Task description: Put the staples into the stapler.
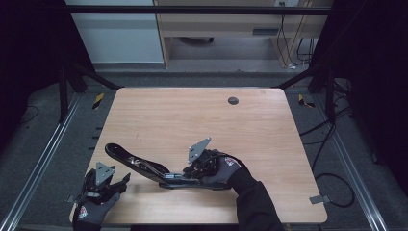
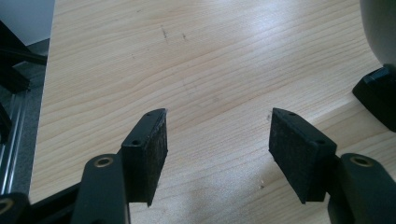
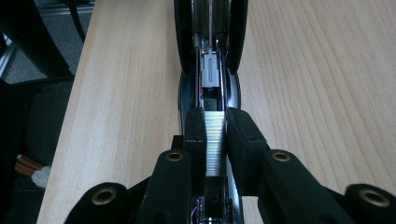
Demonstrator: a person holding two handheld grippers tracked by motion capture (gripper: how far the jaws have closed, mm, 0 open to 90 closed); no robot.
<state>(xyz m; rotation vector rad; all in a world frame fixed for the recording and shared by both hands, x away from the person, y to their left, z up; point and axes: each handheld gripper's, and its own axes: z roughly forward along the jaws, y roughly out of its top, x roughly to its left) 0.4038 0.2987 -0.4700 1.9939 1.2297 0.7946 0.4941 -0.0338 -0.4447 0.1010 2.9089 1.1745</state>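
Now one open stapler (image 1: 144,166) lies on the table (image 1: 250,125); right claw (image 3: 215,140) pinches one staple strip (image 3: 215,142), left claw (image 2: 217,140) gapes wide.

Grey floor (image 1: 202,77) — wooden cabinet (image 1: 226,21) behind.

A light wood-grain worktop (image 1: 192,115) with rounded corners carries the scene, with a small dark round hole (image 1: 233,100) set near its far edge, right of the middle. A black stapler (image 1: 144,166) lies opened out on the near half, its long arm running diagonally from near centre toward the left. In the left gripper view the bare wood shows a few faint dark scuff marks (image 2: 164,32).
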